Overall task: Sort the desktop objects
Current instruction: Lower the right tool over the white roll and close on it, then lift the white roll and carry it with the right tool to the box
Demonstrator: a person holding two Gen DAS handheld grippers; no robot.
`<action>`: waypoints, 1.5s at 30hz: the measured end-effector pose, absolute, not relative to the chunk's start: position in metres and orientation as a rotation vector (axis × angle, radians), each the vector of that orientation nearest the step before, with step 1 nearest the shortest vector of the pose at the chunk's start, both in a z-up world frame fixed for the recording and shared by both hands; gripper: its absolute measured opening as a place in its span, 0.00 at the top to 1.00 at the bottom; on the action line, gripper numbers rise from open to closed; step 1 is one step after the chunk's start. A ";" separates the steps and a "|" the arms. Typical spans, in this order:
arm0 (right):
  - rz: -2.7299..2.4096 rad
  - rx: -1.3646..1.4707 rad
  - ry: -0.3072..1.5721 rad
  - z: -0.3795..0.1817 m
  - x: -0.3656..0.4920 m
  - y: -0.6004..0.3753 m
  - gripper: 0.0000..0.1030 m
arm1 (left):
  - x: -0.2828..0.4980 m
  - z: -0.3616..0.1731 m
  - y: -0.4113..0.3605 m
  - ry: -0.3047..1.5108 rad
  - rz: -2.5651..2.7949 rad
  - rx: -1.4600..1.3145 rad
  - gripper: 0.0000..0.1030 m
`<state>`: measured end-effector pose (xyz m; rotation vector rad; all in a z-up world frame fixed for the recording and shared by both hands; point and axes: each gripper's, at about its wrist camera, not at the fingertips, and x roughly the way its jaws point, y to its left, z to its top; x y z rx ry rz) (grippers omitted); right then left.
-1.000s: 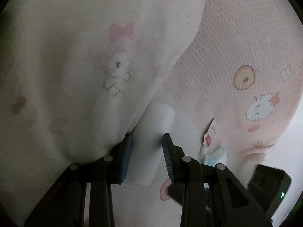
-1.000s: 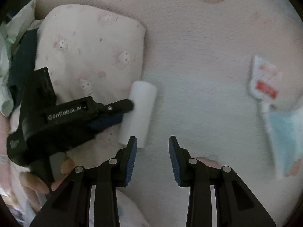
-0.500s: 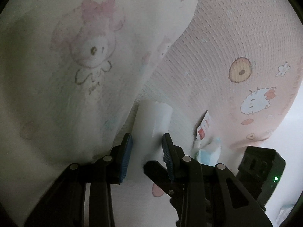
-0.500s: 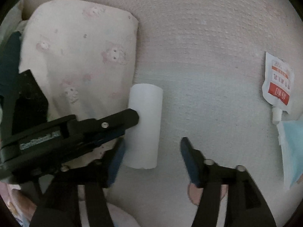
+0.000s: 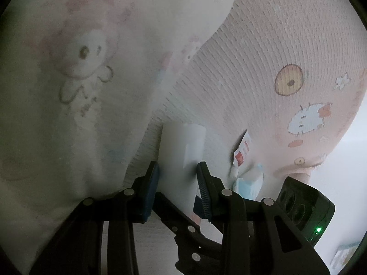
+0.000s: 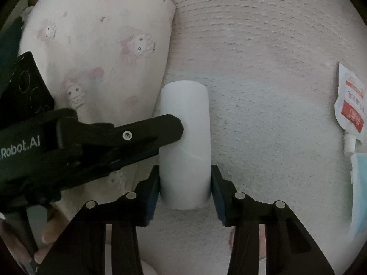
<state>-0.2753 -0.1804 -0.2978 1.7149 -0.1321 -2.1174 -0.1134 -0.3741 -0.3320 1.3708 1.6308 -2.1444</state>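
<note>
A white cylindrical roll lies on the pink knitted mat, right beside a white cartoon-print fabric pouch. My left gripper has its blue pads against the roll's near end, and its jaws are opening slightly. In the right wrist view its black finger reaches in from the left and touches the roll's side. My right gripper straddles the roll's lower end, jaws closing, with both pads against its sides. One of its fingers crosses under the left jaws.
A white and red spouted sachet and a light blue pack lie on the mat to the right. A person's hand holds the left gripper at lower left.
My right gripper opened wide, moved over the roll's end and closed onto it. The left gripper stayed on the roll, and the pouch now fills more of its view.
</note>
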 end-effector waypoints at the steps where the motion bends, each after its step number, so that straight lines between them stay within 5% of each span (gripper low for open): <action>1: -2.115 1.716 -0.133 -0.297 -0.275 -0.180 0.62 | -0.115 -0.332 -0.373 1.628 -2.143 1.376 0.60; 8: -2.124 1.724 -0.074 -0.290 -0.265 -0.171 0.62 | -0.131 -0.338 -0.368 1.689 -2.140 1.416 0.57; 16: -2.110 1.744 -0.137 -0.297 -0.243 -0.151 0.61 | -0.151 -0.322 -0.343 1.440 -2.236 1.560 0.60; 25: -2.062 1.775 -0.182 -0.301 -0.245 -0.146 0.61 | -0.150 -0.329 -0.344 1.498 -2.218 1.567 0.60; 30: -2.062 1.760 -0.381 -0.304 -0.241 -0.129 0.61 | -0.150 -0.329 -0.343 1.497 -2.227 1.591 0.60; 37: -2.101 1.737 -0.255 -0.295 -0.216 -0.134 0.62 | -0.140 -0.327 -0.338 1.533 -2.182 1.684 0.59; 45: -2.138 1.689 -0.317 -0.278 -0.181 -0.106 0.62 | -0.135 -0.316 -0.306 1.570 -2.181 1.675 0.52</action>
